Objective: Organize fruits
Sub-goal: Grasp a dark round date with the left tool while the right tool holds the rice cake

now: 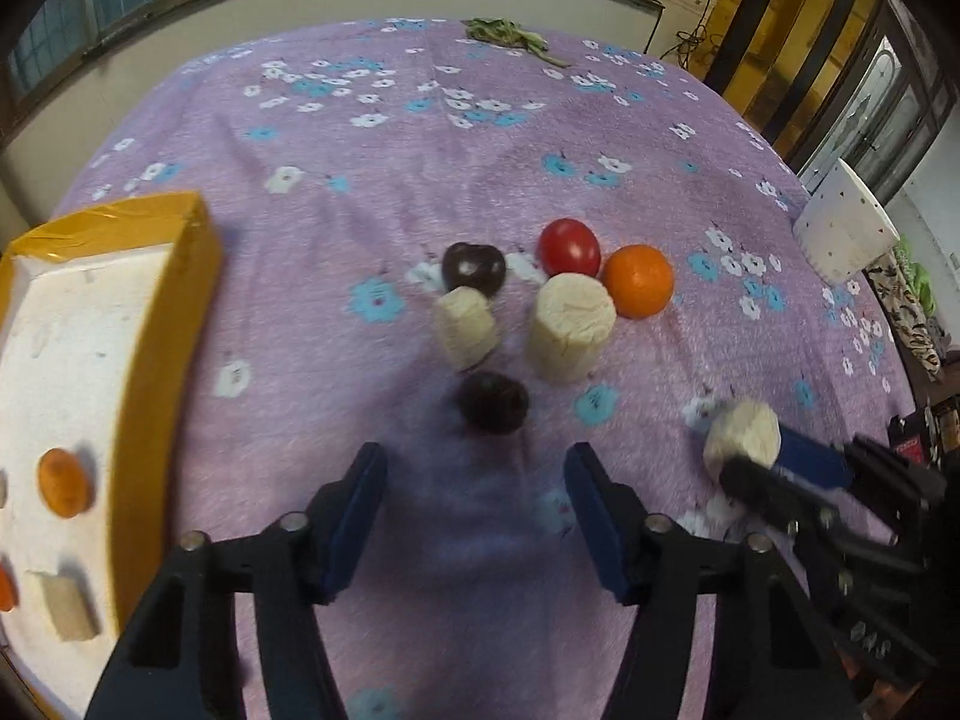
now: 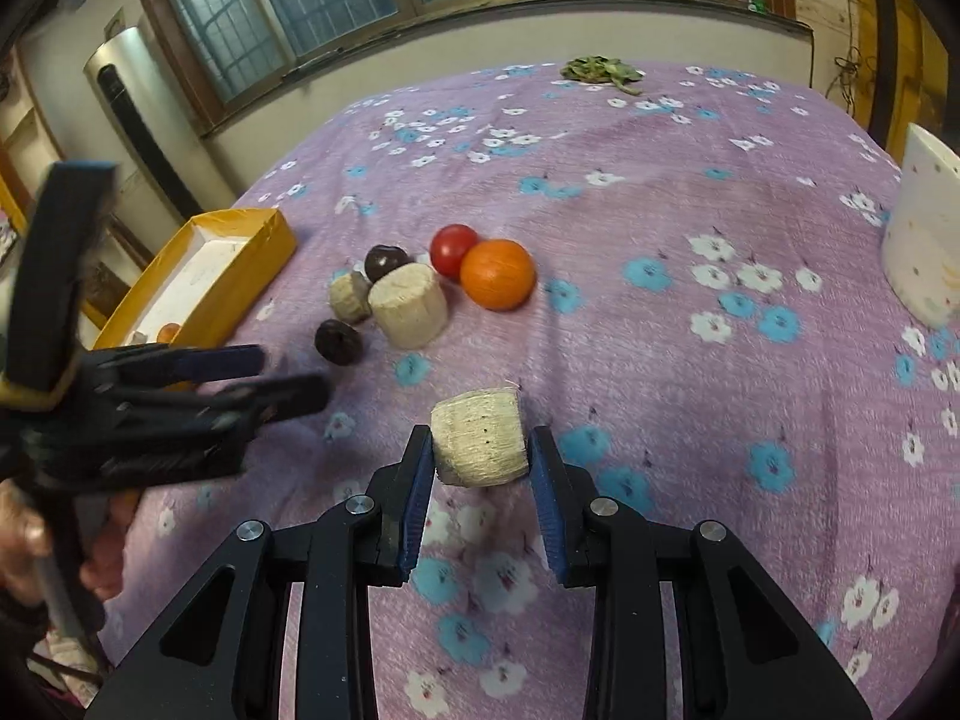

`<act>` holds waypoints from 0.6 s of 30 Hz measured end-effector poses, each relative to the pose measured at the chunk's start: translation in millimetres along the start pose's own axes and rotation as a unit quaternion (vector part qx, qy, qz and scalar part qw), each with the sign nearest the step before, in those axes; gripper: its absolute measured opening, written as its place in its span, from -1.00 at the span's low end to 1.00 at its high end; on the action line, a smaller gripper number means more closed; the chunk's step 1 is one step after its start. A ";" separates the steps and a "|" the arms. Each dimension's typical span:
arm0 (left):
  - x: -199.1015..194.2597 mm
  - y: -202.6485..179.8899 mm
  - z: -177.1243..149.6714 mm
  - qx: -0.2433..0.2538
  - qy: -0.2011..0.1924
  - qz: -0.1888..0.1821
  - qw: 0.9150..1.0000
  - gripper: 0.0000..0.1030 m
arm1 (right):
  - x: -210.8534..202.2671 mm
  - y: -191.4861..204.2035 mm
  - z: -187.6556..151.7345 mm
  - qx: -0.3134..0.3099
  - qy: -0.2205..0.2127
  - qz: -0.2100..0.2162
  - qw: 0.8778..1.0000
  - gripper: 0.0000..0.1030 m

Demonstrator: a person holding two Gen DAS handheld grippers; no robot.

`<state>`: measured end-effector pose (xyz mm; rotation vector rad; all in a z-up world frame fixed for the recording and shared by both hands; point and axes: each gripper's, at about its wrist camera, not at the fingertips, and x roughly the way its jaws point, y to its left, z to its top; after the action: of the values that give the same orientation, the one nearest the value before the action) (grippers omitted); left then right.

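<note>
On the purple floral cloth lies a cluster: a red tomato, an orange, two dark fruits, and a large and a small pale cylinder. My left gripper is open with nothing between its fingers, just short of the nearer dark fruit. My right gripper is shut on a third pale chunk, low over the cloth. To the left, the yellow tray holds an orange piece and a pale piece.
A white dotted pot stands at the cloth's right edge. Green leaves lie at the far edge under the window. A person's hand holds the left gripper at the lower left of the right wrist view.
</note>
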<state>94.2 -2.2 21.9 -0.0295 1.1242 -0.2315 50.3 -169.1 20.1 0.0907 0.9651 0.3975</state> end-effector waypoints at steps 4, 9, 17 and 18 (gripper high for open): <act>5.7 -6.7 5.3 0.013 -0.012 0.000 1.000 -0.49 | -0.6 0.4 -0.9 -0.001 -0.001 0.002 1.000 -0.39; 2.7 2.9 2.7 0.002 -0.019 -0.023 1.000 -0.55 | -0.5 3.4 -1.1 -0.005 -0.002 0.003 1.000 -0.39; -21.8 18.7 -21.5 -0.002 -0.018 -0.037 0.999 -0.55 | -6.4 18.8 -4.7 -0.012 -0.006 -0.002 1.000 -0.39; -26.0 20.8 -25.8 -0.002 -0.018 -0.040 0.999 -0.55 | -8.4 22.7 -5.6 -0.016 -0.008 -0.004 1.000 -0.39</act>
<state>63.9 25.7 31.0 -0.0818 1.0891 -0.2990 35.0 -151.8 29.1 0.0614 0.9433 0.4039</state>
